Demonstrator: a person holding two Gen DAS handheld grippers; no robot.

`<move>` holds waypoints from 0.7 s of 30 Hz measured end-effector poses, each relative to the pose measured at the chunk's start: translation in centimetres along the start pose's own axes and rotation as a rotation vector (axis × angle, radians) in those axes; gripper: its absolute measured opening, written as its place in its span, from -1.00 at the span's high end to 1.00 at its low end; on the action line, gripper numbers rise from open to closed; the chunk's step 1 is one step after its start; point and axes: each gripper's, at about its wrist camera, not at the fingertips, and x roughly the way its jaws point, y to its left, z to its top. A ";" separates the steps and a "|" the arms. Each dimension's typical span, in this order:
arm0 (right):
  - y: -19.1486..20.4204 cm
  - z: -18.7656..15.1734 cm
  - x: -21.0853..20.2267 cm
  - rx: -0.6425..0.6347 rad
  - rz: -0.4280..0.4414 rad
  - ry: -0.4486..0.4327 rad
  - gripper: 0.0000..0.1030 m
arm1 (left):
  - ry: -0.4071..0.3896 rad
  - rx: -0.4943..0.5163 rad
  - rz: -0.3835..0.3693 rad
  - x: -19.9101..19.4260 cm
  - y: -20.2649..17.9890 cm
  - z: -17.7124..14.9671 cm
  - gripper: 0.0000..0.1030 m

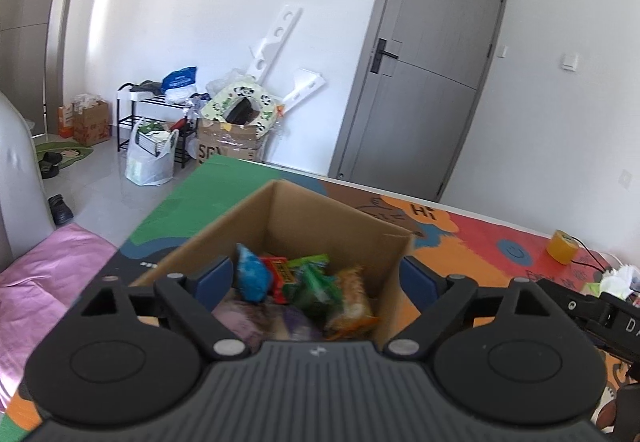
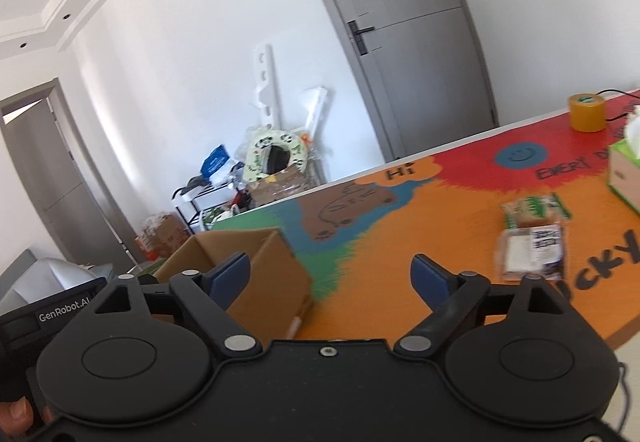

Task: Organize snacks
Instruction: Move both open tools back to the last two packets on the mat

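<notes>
Left wrist view: the left gripper (image 1: 318, 276) has its blue-padded fingers (image 1: 214, 274) spread wide with nothing in them, straddling the open brown cardboard box (image 1: 280, 213) of bright snack packets (image 1: 304, 282) on the colourful counter (image 1: 480, 238).

Right wrist view: the right gripper (image 2: 332, 276) fingers (image 2: 430, 278) are wide apart and empty too. Box sits behind the left finger, and two clear-wrapped snack packs (image 2: 534, 236) lie just beyond the right finger.

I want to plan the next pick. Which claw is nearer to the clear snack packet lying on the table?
Right. The right claw is open, with the packet ahead to its right. The left claw is open over the cardboard box.
</notes>
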 end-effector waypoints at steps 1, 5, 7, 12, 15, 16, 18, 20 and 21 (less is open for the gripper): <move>-0.4 0.0 -0.2 0.004 -0.006 -0.001 -0.75 | 0.002 0.004 -0.007 0.0 -0.4 -0.1 -0.74; -2.0 0.0 -1.0 0.020 -0.033 -0.005 -0.83 | 0.007 0.018 -0.028 0.1 -1.8 -0.5 -0.76; -2.8 0.0 -1.3 0.028 -0.042 -0.006 -0.89 | 0.012 0.025 -0.038 0.1 -2.7 -0.7 -0.76; -4.7 0.1 -2.2 0.040 -0.068 -0.010 -0.94 | 0.014 0.046 -0.091 0.3 -4.4 -1.1 -0.77; -5.9 0.2 -2.8 0.057 -0.084 -0.016 -0.99 | 0.028 0.062 -0.109 0.5 -5.4 -1.4 -0.77; -6.3 0.2 -3.0 0.061 -0.091 -0.022 -0.99 | 0.030 0.063 -0.109 0.6 -5.6 -1.5 -0.77; -7.1 0.3 -3.5 0.067 -0.104 -0.030 -0.99 | 0.028 0.061 -0.119 0.6 -6.1 -1.7 -0.77; -8.0 0.3 -4.0 0.075 -0.119 -0.036 -0.99 | 0.027 0.065 -0.131 0.7 -6.7 -1.9 -0.77; -8.5 0.3 -4.2 0.083 -0.129 -0.040 -0.99 | 0.027 0.065 -0.134 0.8 -6.9 -2.0 -0.77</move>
